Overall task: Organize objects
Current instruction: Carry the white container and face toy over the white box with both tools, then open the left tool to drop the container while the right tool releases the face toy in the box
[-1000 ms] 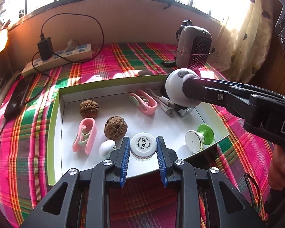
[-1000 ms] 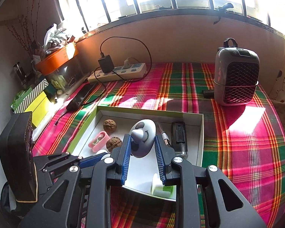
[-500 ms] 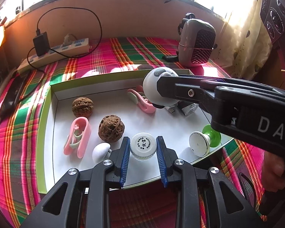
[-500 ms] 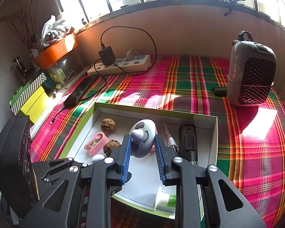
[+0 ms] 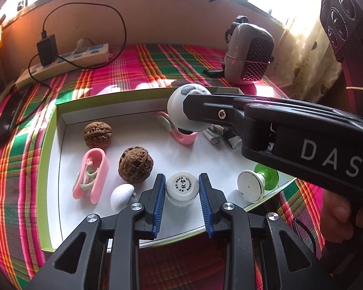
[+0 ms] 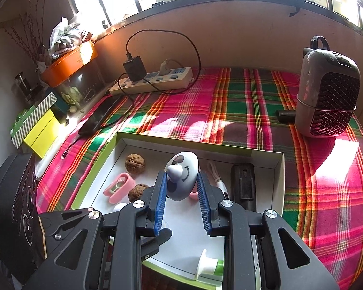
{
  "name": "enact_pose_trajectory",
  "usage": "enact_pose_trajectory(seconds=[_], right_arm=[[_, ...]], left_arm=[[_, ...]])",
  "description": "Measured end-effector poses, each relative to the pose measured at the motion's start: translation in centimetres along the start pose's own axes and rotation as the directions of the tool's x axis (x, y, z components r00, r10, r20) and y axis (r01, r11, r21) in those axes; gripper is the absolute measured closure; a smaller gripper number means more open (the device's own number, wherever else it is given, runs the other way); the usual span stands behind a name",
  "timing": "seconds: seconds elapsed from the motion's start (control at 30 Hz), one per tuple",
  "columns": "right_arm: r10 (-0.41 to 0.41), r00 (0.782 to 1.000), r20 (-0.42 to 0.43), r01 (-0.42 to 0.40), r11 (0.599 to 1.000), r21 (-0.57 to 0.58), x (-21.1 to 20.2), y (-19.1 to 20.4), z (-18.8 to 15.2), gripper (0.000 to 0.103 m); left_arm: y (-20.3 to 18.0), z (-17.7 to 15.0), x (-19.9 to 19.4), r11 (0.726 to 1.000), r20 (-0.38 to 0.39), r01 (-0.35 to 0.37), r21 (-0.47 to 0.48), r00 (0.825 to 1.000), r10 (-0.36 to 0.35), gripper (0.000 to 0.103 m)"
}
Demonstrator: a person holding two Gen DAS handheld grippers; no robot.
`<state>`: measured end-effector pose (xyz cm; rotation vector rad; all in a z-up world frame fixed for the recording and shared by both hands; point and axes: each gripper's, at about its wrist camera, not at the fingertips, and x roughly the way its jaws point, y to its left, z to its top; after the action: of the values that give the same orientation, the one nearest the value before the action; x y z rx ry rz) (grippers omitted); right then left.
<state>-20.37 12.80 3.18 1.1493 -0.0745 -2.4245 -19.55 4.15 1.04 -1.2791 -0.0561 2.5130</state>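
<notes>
White card lines the tray (image 5: 60, 159), which is rimmed in green and set on a plaid cloth (image 5: 157, 62). In the left wrist view, low and centre, a white cap (image 5: 182, 188) is clamped between the blue pads of the left gripper (image 5: 182, 201) above the tray's near edge. Left of the cap a small white egg (image 5: 122, 196) is seen, and above that a walnut (image 5: 135, 161); a second walnut (image 5: 98, 134) lies further up and left. A pink clip (image 5: 92, 176) lies at the tray's left side. A white and green spool (image 5: 256, 184) rests at lower right of the tray.

In the right wrist view, at centre, a grey-white panda toy (image 6: 182, 176) is gripped between the pads of the right gripper (image 6: 182, 201), raised over the tray middle. In the left wrist view the same toy is seen right of centre, with another pink clip (image 5: 179, 133) partly hidden under it. A white cable (image 6: 216, 176) and a black clip (image 6: 244, 186) are seen at the tray's right side. A power strip (image 6: 155, 82) is seen at upper centre and a grey heater (image 6: 326, 91) at upper right.
</notes>
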Motion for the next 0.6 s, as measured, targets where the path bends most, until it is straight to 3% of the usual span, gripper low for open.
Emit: enact_pose_trajectory(seconds=[0.6], right_arm=[[0.008,0.999,-0.052,-0.01,0.999,-0.036,2.6,0.8,0.6,0.076]], left_arm=[[1.1,-0.7,-1.9,1.0,0.045,-0.011,-0.027,0.999,0.012,0.076]])
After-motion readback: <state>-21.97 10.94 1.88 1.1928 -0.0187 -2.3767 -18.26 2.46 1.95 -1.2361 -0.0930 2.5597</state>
